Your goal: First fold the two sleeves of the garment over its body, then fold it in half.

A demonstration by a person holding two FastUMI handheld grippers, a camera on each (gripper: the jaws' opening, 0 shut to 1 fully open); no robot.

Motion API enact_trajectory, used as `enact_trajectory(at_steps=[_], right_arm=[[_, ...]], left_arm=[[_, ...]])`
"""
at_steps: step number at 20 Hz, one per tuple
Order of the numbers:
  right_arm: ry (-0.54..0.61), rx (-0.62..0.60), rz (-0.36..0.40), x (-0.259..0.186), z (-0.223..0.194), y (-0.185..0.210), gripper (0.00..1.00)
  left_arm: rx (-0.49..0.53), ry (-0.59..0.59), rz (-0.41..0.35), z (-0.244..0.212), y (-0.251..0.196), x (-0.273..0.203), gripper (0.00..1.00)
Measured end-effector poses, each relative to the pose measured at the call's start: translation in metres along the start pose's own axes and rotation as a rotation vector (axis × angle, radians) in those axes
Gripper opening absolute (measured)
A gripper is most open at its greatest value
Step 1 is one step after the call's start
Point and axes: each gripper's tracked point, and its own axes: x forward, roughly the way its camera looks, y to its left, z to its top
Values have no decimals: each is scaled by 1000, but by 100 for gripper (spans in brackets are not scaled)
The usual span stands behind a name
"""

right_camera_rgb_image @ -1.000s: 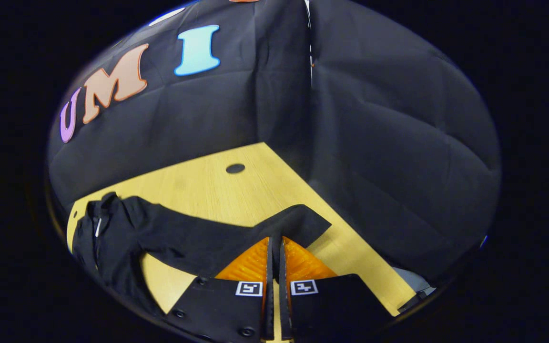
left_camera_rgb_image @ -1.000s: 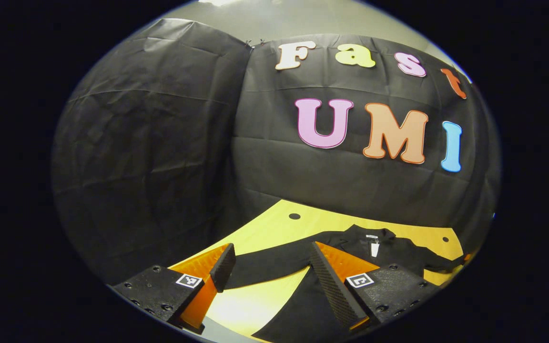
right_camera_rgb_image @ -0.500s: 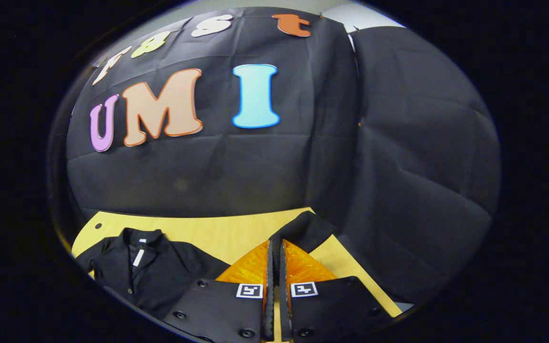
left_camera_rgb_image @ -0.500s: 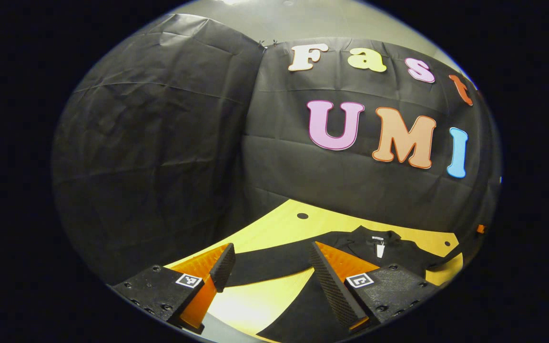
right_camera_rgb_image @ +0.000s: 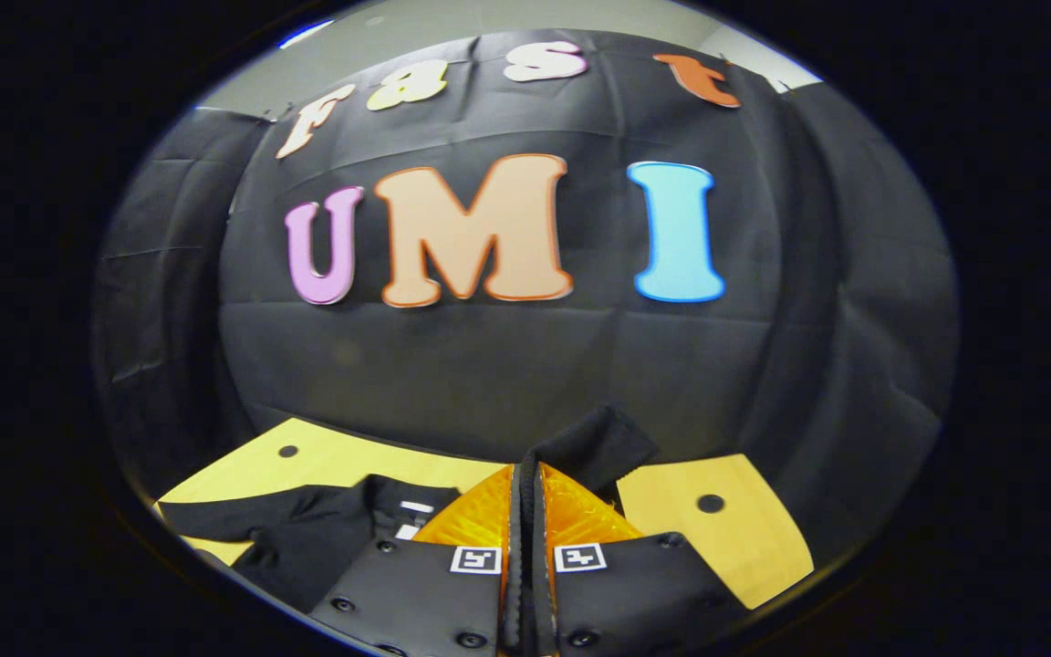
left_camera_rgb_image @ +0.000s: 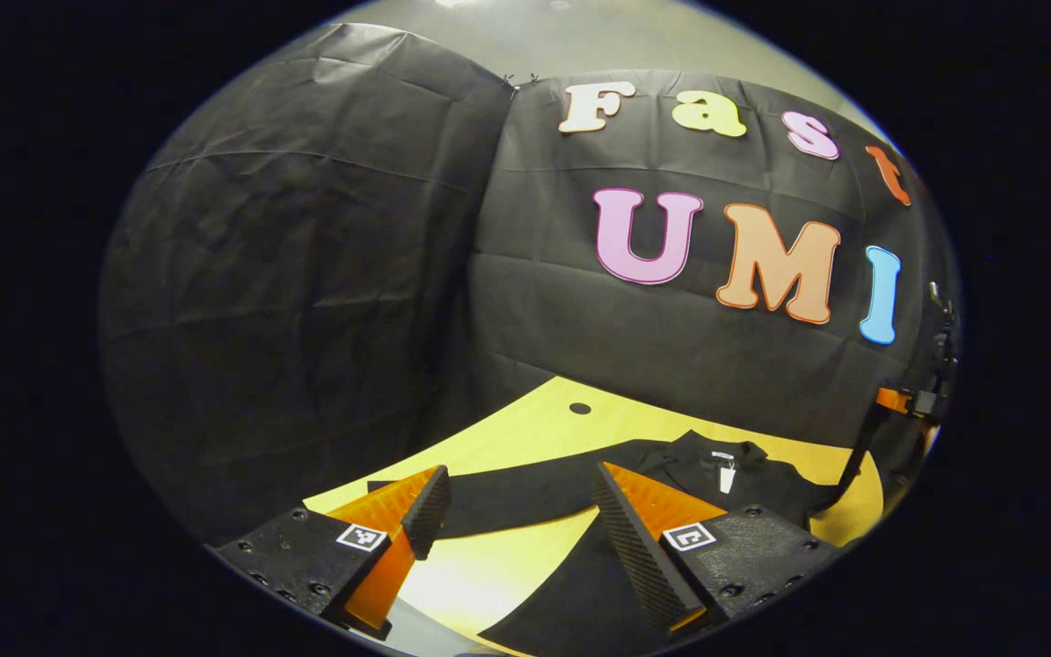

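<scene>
Right tongs (right_camera_rgb_image: 524, 511): pressed together, pinching the cuff (right_camera_rgb_image: 594, 447) of the right sleeve, which sticks up just past the tips, clear of the counter (right_camera_rgb_image: 717, 529). Shirt (right_camera_rgb_image: 325, 538) lies below and left of these tongs, collar and neck tag just beside the left finger.

Left tongs (left_camera_rgb_image: 516, 511): spread wide, holding nothing, hovering low over the shirt. The other sleeve (left_camera_rgb_image: 507, 497) lies flat on the counter (left_camera_rgb_image: 525, 429), running across between the two fingers just ahead of the tips; body under the right finger. Collar (left_camera_rgb_image: 717, 452) is ahead and to the right. Far right edge of the left gripper view: the other tongs (left_camera_rgb_image: 909, 400), with a strip of black cloth hanging off them down to the shirt.

Judgement: first sleeve fold is in hand, second sleeve untouched.

How to do it well:
- Keep the pinch firm; thin cloth and a small bite, so it could slip out if tugged.
- Carry the cuff across toward the left tongs, over the chest, keeping the sleeve lightly taut so it lays without a twist.
- Don't pull hard enough to drag the shoulder or shift the body.
- Lower until the cuff touches the body, then let go; releasing high risks a bunched landing.
- Keep the left tongs clear of the landing zone, ready over their own sleeve.
</scene>
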Motion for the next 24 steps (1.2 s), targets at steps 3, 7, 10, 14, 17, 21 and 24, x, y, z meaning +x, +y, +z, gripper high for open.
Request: enact_trajectory(at_steps=[3,7,10,14,17,21,24], right_arm=[[-8,-29,87,16,7,70,7],[22,-21,169,37,-4,151,7],[67,5,221,53,-24,203,7],[135,-5,282,72,-60,251,7],[187,-1,312,84,-90,276,5],[266,-19,334,101,-133,282,7],[318,27,345,108,-151,284,8]], left_arm=[[6,10,-25,2,6,10,93],[31,13,-36,12,28,28,93],[39,16,-33,18,47,40,94],[49,37,-6,18,73,52,94],[53,44,21,19,88,55,94],[33,55,41,17,95,59,94],[28,89,37,4,93,60,93]])
